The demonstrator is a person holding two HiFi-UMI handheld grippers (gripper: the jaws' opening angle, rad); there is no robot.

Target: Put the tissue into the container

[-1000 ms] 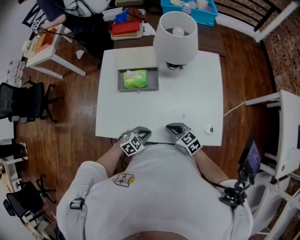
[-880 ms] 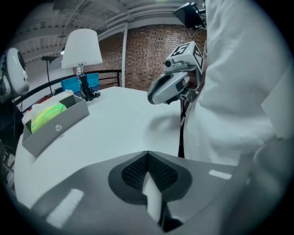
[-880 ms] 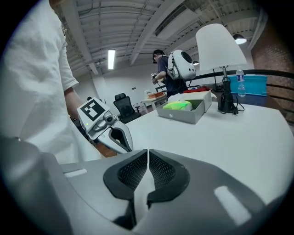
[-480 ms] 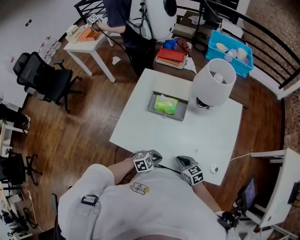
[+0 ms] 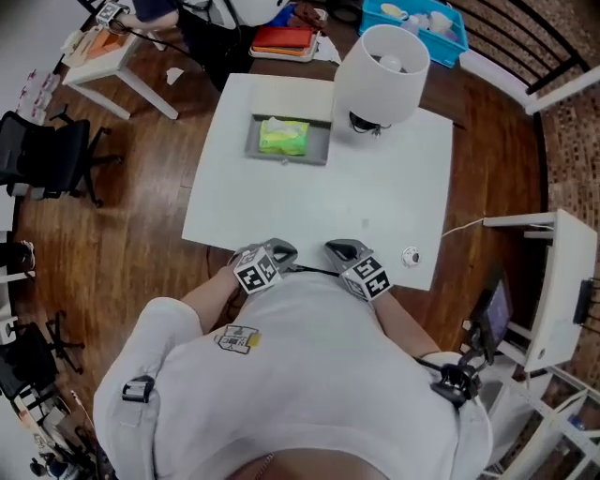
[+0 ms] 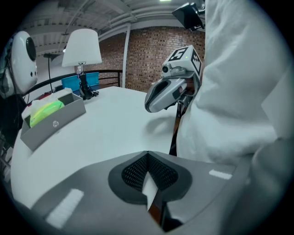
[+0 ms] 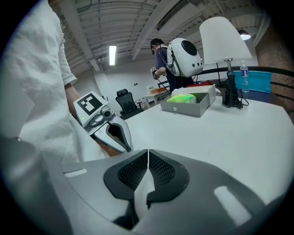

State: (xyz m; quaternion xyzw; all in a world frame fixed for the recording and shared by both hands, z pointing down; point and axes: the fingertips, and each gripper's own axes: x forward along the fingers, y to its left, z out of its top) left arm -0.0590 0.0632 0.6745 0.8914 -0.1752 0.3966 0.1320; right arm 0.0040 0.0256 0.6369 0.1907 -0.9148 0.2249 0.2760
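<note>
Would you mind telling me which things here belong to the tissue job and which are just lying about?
For the job: green tissue pack, lying in the grey container; left gripper and right gripper, both shut and empty.
Just lying about: table lamp, small round object, blue bin, red stack.

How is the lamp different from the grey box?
The lamp stands tall and round, with a white shade; the grey box is low and square-cornered. The grey box holds a green tissue pack; the lamp shows a bulb. Both sit on the white table.
</note>
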